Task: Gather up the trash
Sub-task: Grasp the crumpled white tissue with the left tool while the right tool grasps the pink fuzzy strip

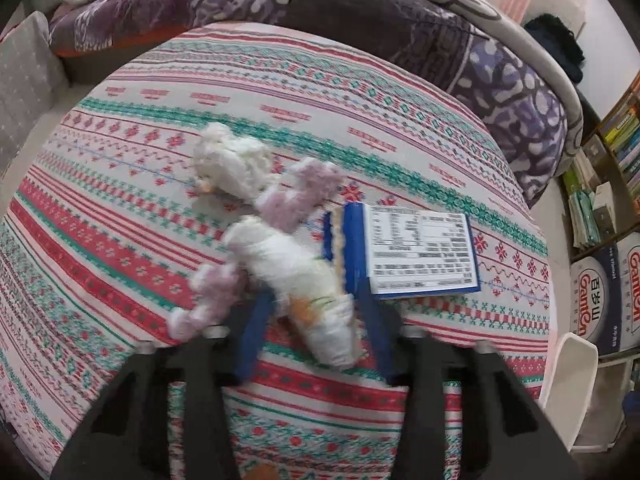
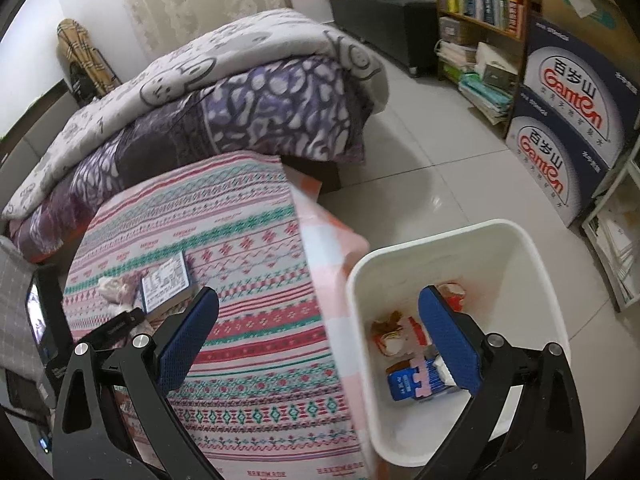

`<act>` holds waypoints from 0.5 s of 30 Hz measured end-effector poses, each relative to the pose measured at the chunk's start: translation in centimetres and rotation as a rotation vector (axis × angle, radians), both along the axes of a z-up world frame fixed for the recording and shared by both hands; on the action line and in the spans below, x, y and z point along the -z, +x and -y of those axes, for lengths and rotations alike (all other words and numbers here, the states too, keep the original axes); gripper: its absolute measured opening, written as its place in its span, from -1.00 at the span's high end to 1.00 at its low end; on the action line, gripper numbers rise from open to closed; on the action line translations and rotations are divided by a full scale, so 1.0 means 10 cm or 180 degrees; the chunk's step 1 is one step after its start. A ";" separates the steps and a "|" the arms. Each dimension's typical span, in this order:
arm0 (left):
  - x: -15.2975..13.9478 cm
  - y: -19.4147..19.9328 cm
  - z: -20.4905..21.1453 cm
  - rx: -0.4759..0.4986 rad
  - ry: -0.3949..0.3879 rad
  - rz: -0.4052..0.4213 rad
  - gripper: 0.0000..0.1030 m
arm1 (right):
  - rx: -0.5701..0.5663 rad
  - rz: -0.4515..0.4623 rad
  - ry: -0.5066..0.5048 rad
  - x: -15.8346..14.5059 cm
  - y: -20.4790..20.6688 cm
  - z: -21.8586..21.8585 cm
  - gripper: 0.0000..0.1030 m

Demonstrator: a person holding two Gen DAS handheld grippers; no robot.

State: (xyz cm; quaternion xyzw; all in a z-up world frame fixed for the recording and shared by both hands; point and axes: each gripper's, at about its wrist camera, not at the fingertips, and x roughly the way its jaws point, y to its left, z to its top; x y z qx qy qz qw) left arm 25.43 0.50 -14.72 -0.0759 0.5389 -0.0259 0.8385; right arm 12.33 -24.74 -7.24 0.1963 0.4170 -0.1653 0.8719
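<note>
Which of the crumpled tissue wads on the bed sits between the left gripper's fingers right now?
The long white wad with the orange mark, lying between the left gripper fingers. The round white wad and pinkish ones lie farther off.

So the bed has a striped pink, red and teal patterned sheet. Lying right on it: a few crumpled tissue wads, a blue box label-side up just beside them, and a folded purple quilt piled at the far end.

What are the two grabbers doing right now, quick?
Left gripper: fingers around the crumpled white tissue; whether they pinch it cannot be told.
Right gripper: open, empty, beside the white bin.
</note>
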 end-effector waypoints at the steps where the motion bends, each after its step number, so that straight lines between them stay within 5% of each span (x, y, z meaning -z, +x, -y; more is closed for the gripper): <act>1: -0.01 -0.01 -0.04 0.0015 -0.0056 -0.0008 0.32 | -0.0014 -0.0008 0.0002 0.01 0.00 -0.02 -0.86; 10: -0.76 -0.30 -0.63 -0.0117 -0.0144 0.0421 0.39 | -0.0392 -0.0211 0.0215 0.25 0.23 -0.44 -0.86; 15: -1.31 -0.53 -1.04 -0.0324 -0.0090 0.0799 0.39 | -0.0506 -0.0255 0.0491 0.47 0.51 -1.11 -0.85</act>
